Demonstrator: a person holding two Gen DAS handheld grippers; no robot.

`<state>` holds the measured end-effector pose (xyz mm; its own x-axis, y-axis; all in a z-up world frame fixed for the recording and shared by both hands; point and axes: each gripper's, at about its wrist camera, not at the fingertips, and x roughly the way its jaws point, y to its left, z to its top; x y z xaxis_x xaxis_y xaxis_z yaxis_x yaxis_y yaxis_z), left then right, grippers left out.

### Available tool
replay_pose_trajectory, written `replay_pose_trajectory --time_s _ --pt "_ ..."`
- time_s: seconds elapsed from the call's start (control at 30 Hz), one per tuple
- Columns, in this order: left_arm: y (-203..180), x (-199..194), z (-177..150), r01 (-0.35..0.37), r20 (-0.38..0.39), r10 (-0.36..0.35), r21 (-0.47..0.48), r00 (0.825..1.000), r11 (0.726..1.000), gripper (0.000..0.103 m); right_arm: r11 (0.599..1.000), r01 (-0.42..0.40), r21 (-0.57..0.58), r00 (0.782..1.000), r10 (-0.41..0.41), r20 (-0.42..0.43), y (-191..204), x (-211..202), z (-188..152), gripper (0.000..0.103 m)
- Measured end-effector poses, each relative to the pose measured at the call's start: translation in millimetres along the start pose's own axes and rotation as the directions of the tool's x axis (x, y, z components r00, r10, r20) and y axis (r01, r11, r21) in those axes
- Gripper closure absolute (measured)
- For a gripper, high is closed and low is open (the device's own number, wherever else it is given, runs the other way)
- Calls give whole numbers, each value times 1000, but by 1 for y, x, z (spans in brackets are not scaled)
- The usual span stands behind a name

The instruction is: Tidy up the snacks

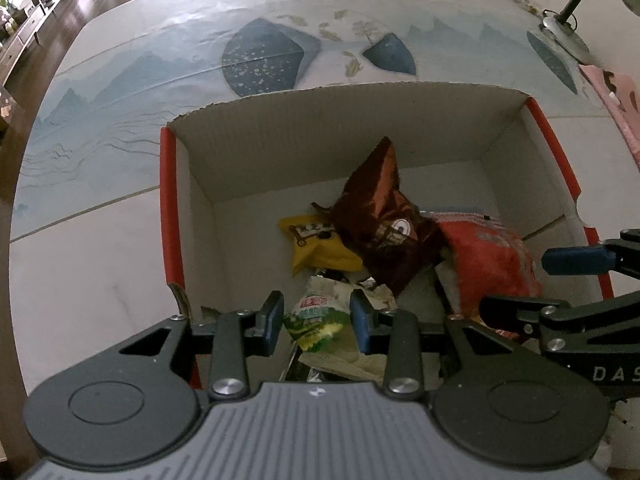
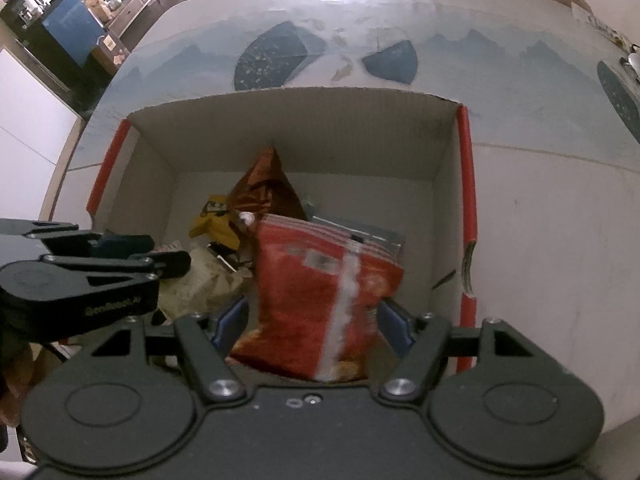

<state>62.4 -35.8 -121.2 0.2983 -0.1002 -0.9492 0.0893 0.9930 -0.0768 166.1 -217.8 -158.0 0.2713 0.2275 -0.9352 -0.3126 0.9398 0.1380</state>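
An open cardboard box (image 1: 256,152) with red edges holds several snacks: a brown bag (image 1: 384,216), a yellow packet (image 1: 316,244), a red bag (image 1: 488,260) and a green-and-white packet (image 1: 320,316). My left gripper (image 1: 316,320) hovers over the box's near side, jaws open around the green packet with small gaps at each pad. My right gripper (image 2: 314,320) is open, its pads apart from the red bag (image 2: 320,288) that lies between them. The box also shows in the right wrist view (image 2: 320,136). Each gripper appears in the other's view: the right (image 1: 560,280), the left (image 2: 120,256).
The box stands on a table with a blue mountain-and-fish cloth (image 1: 160,80). A lamp base (image 1: 564,32) and pink item (image 1: 612,92) sit at far right. Cabinets (image 2: 64,36) lie beyond the table.
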Motion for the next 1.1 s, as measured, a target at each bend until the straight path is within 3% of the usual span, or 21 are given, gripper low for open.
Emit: replay_pose_trajectory --time_s 0.2,0.27,0.43,0.73,1.1 --pt "3 -11 -5 16 28 -16 -13 999 1000 55 1000 -3 -13 999 4 43 4 -14 -5 23" --pt "4 -16 -6 28 43 -27 -14 999 1000 46 1000 2 -20 998 0 64 6 -19 -8 20" --pt "6 -36 -12 63 109 -62 -6 992 998 34 1000 -4 -13 995 5 97 9 -32 -14 13" --pt "6 -63 -19 72 189 -75 19 979 997 32 999 -18 43 986 11 167 4 -56 -27 5" --pt "3 -94 -39 92 283 -101 45 954 995 9 998 -6 67 956 -14 292 3 -82 -49 0"
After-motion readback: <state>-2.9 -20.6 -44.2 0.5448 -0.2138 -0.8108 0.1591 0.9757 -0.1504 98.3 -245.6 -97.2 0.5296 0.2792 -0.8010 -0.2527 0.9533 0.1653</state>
